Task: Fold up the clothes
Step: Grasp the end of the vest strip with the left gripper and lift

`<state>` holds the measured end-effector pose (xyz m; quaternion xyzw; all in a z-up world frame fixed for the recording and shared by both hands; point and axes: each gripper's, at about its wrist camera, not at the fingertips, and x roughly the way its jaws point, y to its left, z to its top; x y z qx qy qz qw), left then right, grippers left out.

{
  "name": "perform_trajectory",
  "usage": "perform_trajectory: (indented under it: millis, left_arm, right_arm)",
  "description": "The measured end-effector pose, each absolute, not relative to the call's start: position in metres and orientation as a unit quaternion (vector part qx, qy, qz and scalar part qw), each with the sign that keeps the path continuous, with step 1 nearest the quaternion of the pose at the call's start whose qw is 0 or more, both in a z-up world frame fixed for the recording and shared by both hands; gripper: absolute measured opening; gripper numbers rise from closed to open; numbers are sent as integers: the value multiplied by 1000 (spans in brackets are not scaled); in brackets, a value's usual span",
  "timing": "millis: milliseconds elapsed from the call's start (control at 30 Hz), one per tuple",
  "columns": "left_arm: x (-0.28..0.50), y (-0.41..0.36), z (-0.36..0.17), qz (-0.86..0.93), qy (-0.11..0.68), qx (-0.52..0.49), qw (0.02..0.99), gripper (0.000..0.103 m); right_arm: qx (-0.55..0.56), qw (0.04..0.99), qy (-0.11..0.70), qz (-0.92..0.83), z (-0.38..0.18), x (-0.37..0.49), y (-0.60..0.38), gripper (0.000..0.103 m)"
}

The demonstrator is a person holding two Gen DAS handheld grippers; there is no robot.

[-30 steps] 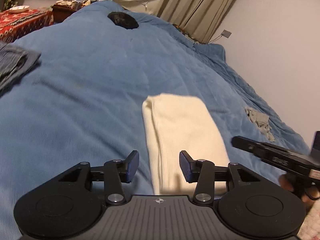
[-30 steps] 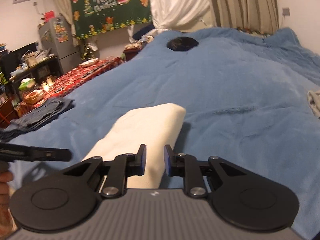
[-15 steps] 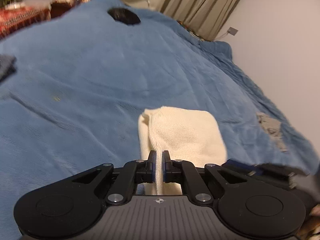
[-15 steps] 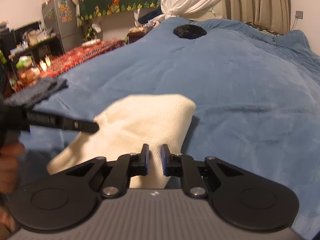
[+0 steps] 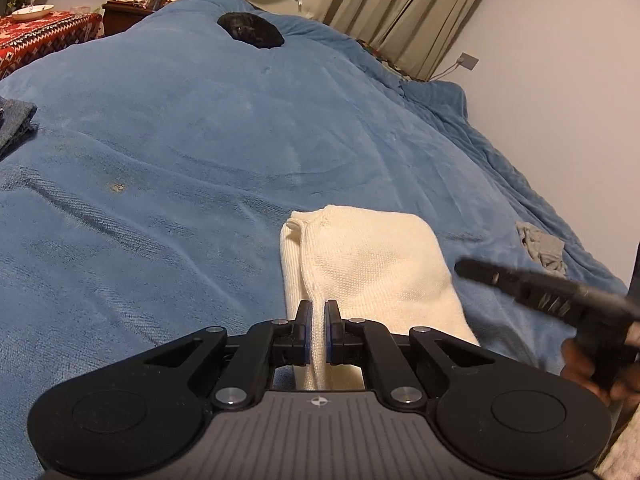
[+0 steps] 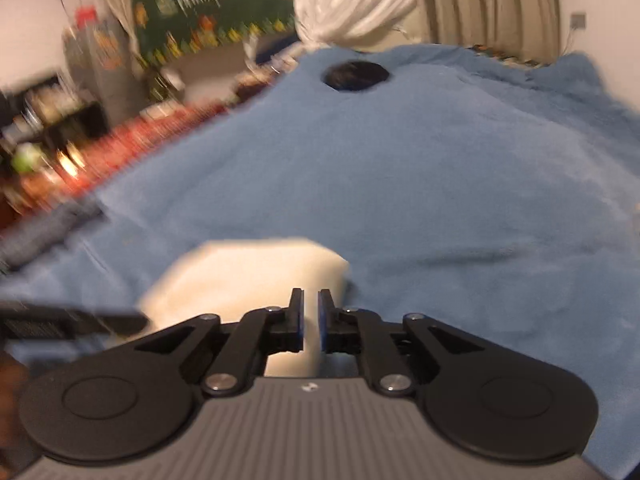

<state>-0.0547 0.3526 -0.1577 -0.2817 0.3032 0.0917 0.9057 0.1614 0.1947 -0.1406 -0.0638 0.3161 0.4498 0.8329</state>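
Cream knit garment (image 5: 372, 272) lying part-folded on the blue blanket (image 5: 200, 152) of the bed, near end toward both cameras, a thick rolled edge along its left side; left gripper (image 5: 318, 330) clenched on that near edge, a ridge of knit pinched between the blue-padded fingers (image 5: 307, 332); right gripper (image 6: 311, 322) over the garment's (image 6: 248, 272) other near corner, fingers having just been closing and now nearly together, cream cloth showing in the slit between them, though whether truly pinched or merely behind the gap cannot be told through the blur. Likely trouble from here: a lift with only one corner caught, dragging the knit askew and undoing the fold already made; loose stretchy fabric slipping out of a shallow bite; too many layers taken on the left, so the whole bundle rising instead of one flap; blanket pile snagged along with the knit. Hard to make out: right wrist view smeared throughout, the room behind reduced to streaks; nearest hem hidden under both gripper bodies; other gripper cut off at the frame edge in each view, with only part of a hand (image 5: 592, 364) showing; small grey cloth (image 5: 542, 246) near the bed's right edge and dark round object (image 5: 250, 34) far up the bed not identifiable; folded denim (image 5: 14, 120) cropped at left.
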Motion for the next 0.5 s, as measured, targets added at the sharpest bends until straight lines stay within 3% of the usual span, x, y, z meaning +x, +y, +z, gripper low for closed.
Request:
perform_trajectory:
  millis: [133, 333, 467, 500]
  left_arm:
    - [-55, 353, -159, 90, 302, -284, 906, 7]
    - [-53, 358, -156, 87, 304, -288, 904, 9]
    - [-52, 370, -149, 89, 289, -300, 905, 17]
    - [-47, 373, -148, 84, 290, -301, 904, 27]
  right_arm:
    - [-126, 833, 309, 441, -158, 168, 219, 2]
    - [-102, 854, 317, 400, -153, 190, 213, 7]
    - [-85, 838, 319, 435, -142, 187, 217, 7]
    - [-91, 833, 319, 443, -142, 185, 222, 8]
